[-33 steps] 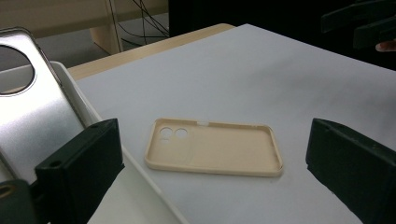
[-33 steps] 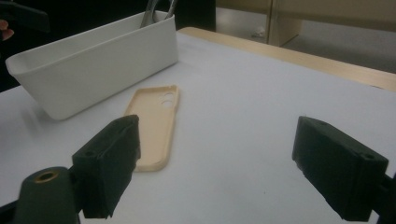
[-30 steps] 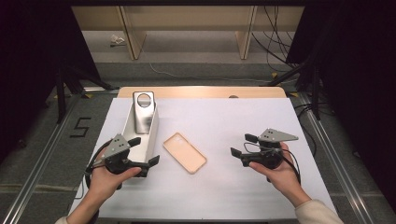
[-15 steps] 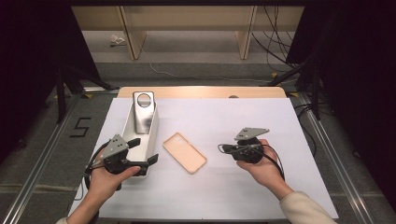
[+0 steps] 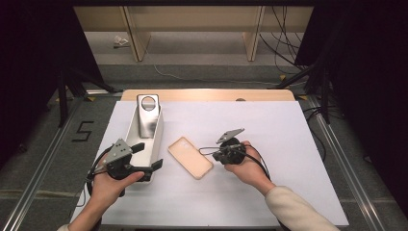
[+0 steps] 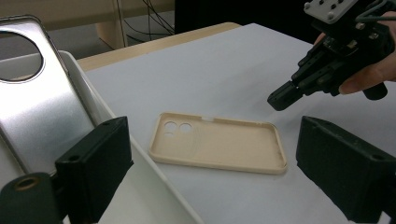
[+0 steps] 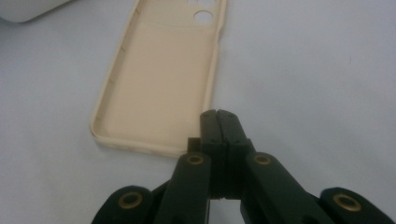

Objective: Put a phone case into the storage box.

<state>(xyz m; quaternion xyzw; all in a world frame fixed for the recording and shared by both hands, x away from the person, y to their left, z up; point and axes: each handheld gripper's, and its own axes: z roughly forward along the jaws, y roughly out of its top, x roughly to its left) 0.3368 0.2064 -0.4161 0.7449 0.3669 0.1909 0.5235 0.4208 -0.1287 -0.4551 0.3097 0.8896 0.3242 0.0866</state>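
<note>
A beige phone case (image 5: pixel 190 157) (image 6: pixel 219 142) (image 7: pixel 163 79) lies hollow side up in the middle of the white table cover. My right gripper (image 5: pixel 214 154) (image 6: pixel 280 100) (image 7: pixel 218 114) is shut with nothing in it, its tips right beside the case's near corner. A silver phone (image 5: pixel 146 120) (image 6: pixel 42 112) lies back up in a long white tray (image 5: pixel 132 132) (image 6: pixel 154 186). My left gripper (image 5: pixel 146 155) (image 6: pixel 219 177) stands open at the tray's near end. Its jaws have just closed a little, and the tray's wall lies between them unpressed.
The white cover (image 5: pixel 288 134) runs broad and flat to the right of the case. A wooden table edge (image 5: pixel 207 95) shows at the back. Floor rails and a marked "5" (image 5: pixel 82 131) lie left of the table, cables and shelf legs beyond it.
My right gripper has moved left across the table to the case and its jaws have shut. The left hand, the case and the tray have stayed put.
</note>
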